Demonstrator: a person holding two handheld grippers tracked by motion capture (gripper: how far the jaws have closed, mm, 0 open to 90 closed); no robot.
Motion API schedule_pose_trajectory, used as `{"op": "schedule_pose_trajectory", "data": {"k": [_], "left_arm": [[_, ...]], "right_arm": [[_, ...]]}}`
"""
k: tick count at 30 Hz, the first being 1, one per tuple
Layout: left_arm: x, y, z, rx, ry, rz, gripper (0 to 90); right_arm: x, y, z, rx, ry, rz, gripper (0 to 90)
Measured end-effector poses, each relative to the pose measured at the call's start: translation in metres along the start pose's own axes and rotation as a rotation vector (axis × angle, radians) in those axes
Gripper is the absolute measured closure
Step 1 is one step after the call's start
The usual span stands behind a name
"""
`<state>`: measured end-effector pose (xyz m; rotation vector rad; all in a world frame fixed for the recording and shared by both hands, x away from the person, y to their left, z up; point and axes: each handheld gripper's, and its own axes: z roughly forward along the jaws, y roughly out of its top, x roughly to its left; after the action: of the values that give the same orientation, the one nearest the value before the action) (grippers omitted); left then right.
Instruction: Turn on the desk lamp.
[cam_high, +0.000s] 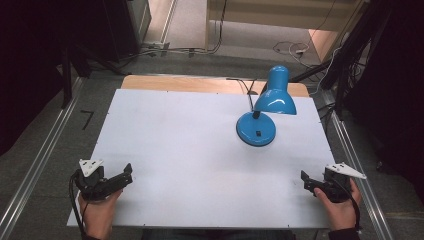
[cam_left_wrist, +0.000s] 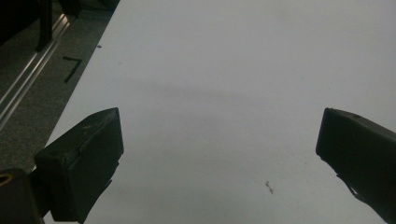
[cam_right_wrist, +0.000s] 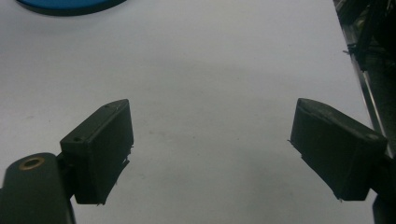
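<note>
Both grippers rest at the near edge of the white desk (cam_high: 190, 150), the left gripper (cam_left_wrist: 219, 154) and the right gripper (cam_right_wrist: 210, 149) each with its 2 fingers spread wide on nothing. Well beyond the right fingers stands the blue lamp (cam_high: 265, 107), upright, untouched.
</note>
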<state>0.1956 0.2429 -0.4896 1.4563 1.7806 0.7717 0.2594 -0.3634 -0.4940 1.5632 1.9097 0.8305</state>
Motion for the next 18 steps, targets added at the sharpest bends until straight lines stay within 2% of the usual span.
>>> {"op": "schedule_pose_trajectory", "data": {"k": [5,13,18], "left_arm": [[0.001,0.000,0.000,-0.002,0.000,0.001,1.3],[-0.003,-0.001,0.002,0.006,-0.014,0.023,1.3],[-0.003,-0.001,0.000,-0.005,-0.011,0.017,2.2]], "right_arm": [[-0.001,0.002,0.002,-0.003,0.025,0.028,12.0],[0.005,0.010,0.005,-0.022,0.027,0.025,13.3],[0.007,0.015,0.009,-0.020,0.031,0.009,13.4]]}}
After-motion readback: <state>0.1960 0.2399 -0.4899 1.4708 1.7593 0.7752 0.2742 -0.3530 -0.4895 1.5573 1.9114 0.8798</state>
